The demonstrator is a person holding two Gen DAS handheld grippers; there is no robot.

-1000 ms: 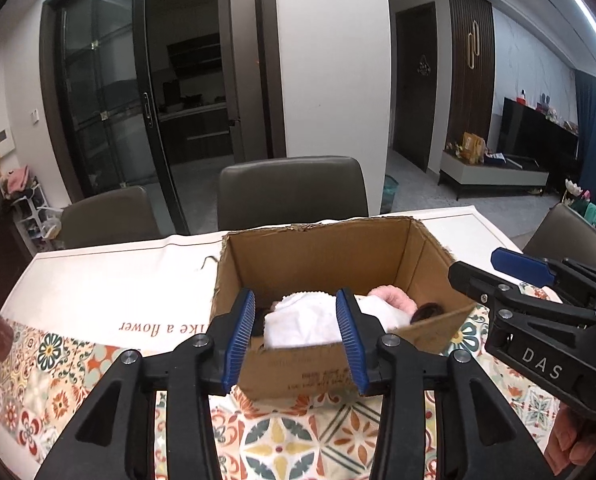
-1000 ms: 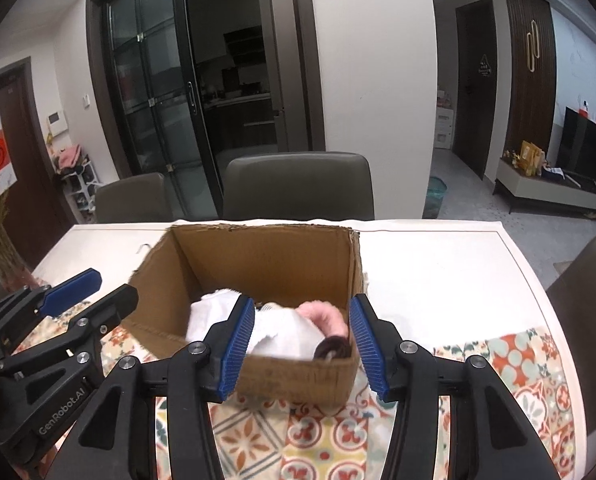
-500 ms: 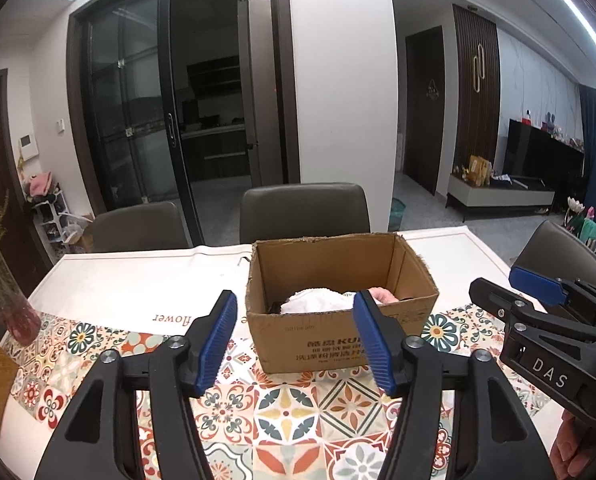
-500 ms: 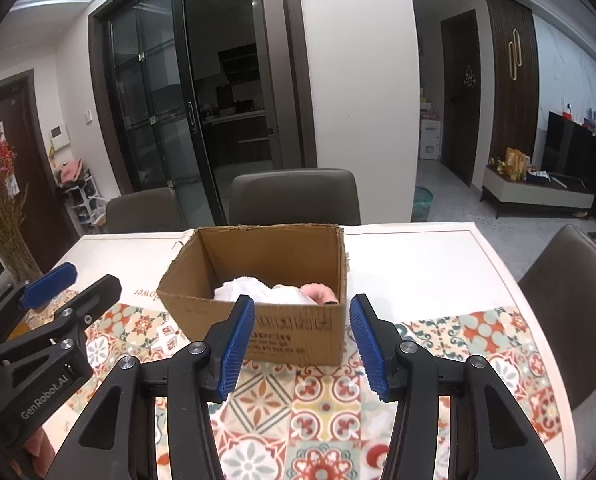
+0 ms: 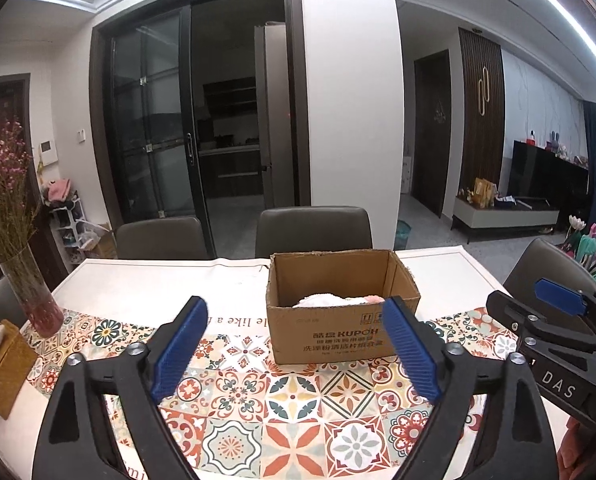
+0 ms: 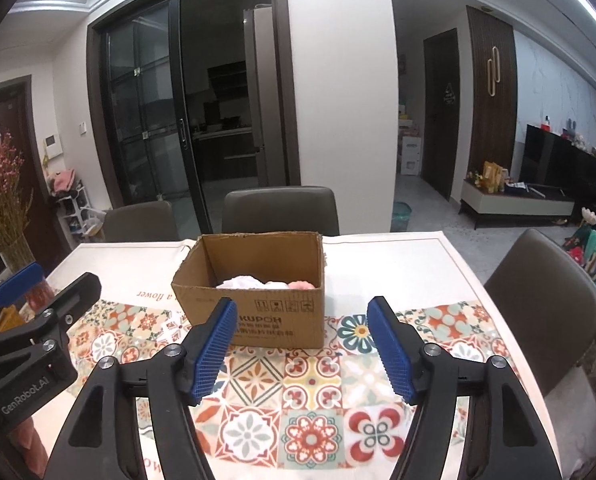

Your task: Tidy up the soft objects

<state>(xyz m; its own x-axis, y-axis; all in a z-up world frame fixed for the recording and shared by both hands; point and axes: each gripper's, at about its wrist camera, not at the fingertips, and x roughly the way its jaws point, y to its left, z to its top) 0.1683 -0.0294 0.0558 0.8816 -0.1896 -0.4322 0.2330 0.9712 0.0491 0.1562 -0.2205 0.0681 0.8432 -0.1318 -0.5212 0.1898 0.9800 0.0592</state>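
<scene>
The soft objects (image 6: 265,282), white cloth with something pink beside it, lay low inside the open cardboard box (image 6: 257,312), which stood on the patterned tablecloth (image 6: 310,384) near the middle of the table (image 6: 398,252). The left gripper (image 5: 295,350) and the right gripper (image 6: 298,344) both hung short of the box, apart from it, jaws spread with nothing between them; both had just been opening.

The risks looked slight. The box was light and open-topped, so a careless reach back toward it could likely nudge or tip it and spill the cloth (the near wall stood closest to the pads). The tablecloth could bunch if a finger dragged across it. A vase of dried flowers (image 5: 29,300) stood at the table's left edge, within a wide swing of the left hand's path.
</scene>
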